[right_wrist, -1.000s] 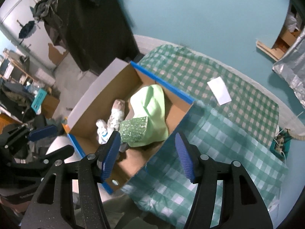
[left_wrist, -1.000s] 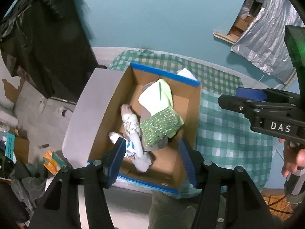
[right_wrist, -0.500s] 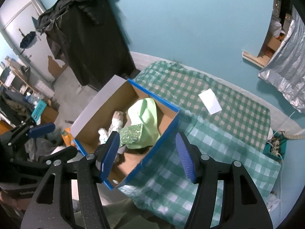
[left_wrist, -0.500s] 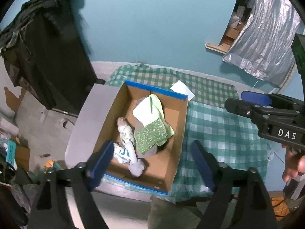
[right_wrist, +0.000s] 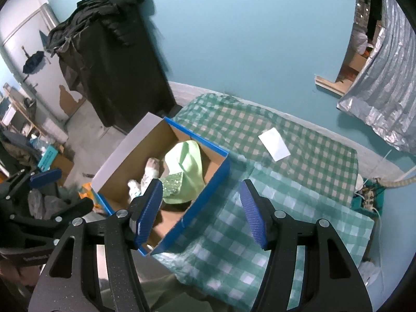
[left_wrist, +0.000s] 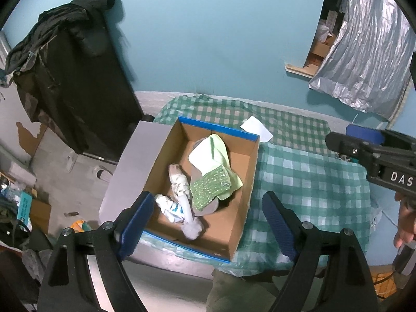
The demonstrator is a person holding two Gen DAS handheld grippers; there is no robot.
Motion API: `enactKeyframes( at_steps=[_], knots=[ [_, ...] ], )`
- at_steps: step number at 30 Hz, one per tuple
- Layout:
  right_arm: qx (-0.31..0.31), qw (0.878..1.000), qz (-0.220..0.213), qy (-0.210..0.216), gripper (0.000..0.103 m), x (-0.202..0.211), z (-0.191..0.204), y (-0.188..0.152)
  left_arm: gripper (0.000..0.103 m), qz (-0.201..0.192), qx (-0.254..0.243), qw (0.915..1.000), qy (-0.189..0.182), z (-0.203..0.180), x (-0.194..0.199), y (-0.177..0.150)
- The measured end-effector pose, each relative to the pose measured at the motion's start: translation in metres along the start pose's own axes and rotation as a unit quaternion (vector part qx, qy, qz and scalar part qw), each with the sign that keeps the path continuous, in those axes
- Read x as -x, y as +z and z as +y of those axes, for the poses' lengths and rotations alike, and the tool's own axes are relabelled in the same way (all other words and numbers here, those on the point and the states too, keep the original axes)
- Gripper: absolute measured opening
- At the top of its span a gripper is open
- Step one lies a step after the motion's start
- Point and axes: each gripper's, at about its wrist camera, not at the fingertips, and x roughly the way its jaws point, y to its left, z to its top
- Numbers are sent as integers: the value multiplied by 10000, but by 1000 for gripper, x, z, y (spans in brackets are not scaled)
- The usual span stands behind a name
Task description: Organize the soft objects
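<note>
The left claw [left_wrist: 205, 218] hangs wide open and empty above the cardboard box [left_wrist: 244, 202], where the limp, light socks [left_wrist: 179, 184] and green cloth [left_wrist: 221, 153] lie heaped, best pinched at a raised fold, while the right claw [right_wrist: 201, 210] also gapes empty beside it over the checked bench [right_wrist: 299, 182].

My left tongs [left_wrist: 206, 219] hang wide apart above the box [left_wrist: 249, 171], nothing between them. The box mouth is open from above, but a green cloth [left_wrist: 219, 153], a glittery sponge [left_wrist: 211, 188] and rolled socks [left_wrist: 179, 182] crowd its floor. The checked tablecloth [right_wrist: 299, 197] right of it lies bare apart from a white card [right_wrist: 274, 143] near the far edge.
</note>
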Motion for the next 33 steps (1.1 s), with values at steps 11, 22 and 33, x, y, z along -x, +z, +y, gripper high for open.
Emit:
enactKeyframes(
  at_steps=[11, 22, 33],
  knots=[
    [-232, 9997, 77, -25, 62, 6, -14, -10, 86, 135, -15, 9999, 29, -7, 0, -1],
    [-231, 9997, 78, -30, 62, 8, -17, -13, 86, 169, -68, 9998, 16, -15, 1, -2],
    [-233, 9997, 86, -17, 62, 9, -17, -13, 86, 223, -76, 9997, 18, -16, -2, -3]
  ],
)
